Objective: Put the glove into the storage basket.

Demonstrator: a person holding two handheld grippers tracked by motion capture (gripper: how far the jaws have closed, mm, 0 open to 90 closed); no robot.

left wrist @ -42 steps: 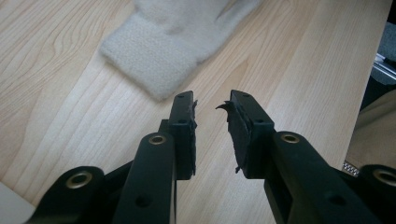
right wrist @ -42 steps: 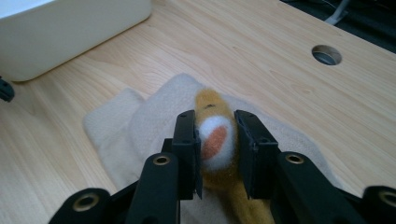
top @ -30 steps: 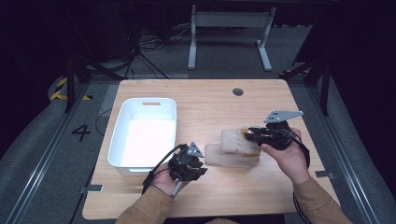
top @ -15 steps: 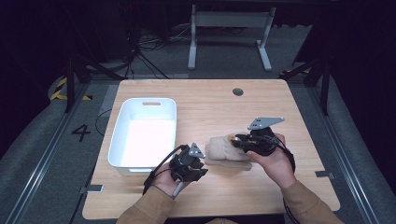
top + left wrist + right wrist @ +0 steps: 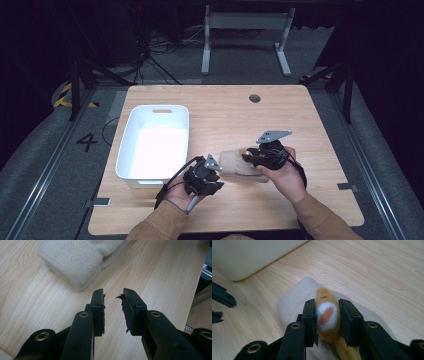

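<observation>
On our bench [image 5: 310,130], we're loosening the right hand-held gripper [image 5: 327,315] around the plush toy [image 5: 325,315] atop the folded cloth [image 5: 294,300]; the left hand-held gripper [image 5: 113,298] is hanging parted, empty, nearby.

A small yellow-brown plush toy [image 5: 327,315] with a white and orange patch lies on a folded beige fleece cloth [image 5: 239,163], just right of the white bin [image 5: 155,142]

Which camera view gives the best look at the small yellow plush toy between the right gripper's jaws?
The right gripper view: the plush toy sits close up between the jaws of the right gripper, above the beige folded cloth. In the high view it is a tiny orange spot by that gripper. The left gripper view shows the cloth, not the toy.
</observation>
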